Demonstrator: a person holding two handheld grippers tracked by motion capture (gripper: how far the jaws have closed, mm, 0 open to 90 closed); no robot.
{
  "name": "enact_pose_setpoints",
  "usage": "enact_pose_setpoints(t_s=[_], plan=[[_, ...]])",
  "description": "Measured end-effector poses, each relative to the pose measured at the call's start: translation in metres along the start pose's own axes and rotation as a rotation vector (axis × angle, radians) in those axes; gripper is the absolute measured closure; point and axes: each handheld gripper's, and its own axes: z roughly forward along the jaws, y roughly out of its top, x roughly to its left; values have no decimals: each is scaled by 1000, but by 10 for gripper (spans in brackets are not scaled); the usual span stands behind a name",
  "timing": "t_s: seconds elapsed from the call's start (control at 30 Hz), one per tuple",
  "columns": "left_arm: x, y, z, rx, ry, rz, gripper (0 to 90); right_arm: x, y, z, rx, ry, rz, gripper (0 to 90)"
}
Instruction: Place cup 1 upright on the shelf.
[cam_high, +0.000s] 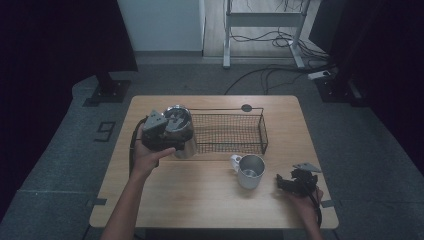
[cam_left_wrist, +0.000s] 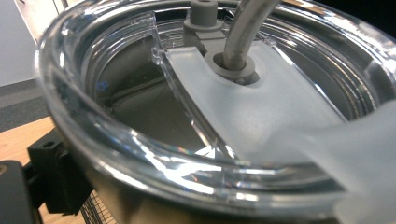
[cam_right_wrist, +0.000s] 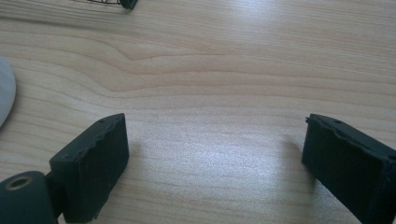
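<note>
From above, the left claw grips a steel tumbler at the wire basket's left end on the desk. Its own view shows the tumbler's clear lid close up. The right claw stands apart over bare wood.

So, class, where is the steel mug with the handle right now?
In the high view the steel mug stands on the table, right of centre, just in front of the wire basket and left of the right gripper.
</note>
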Motion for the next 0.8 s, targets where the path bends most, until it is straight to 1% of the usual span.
enact_pose_setpoints(t_s=[0.33, 0.8], plan=[[7, 4, 4, -12, -6, -7, 36, 0, 0, 0, 0, 0, 0, 71], [19, 9, 24, 0, -4, -7, 37, 0, 0, 0, -4, -1, 1, 72]])
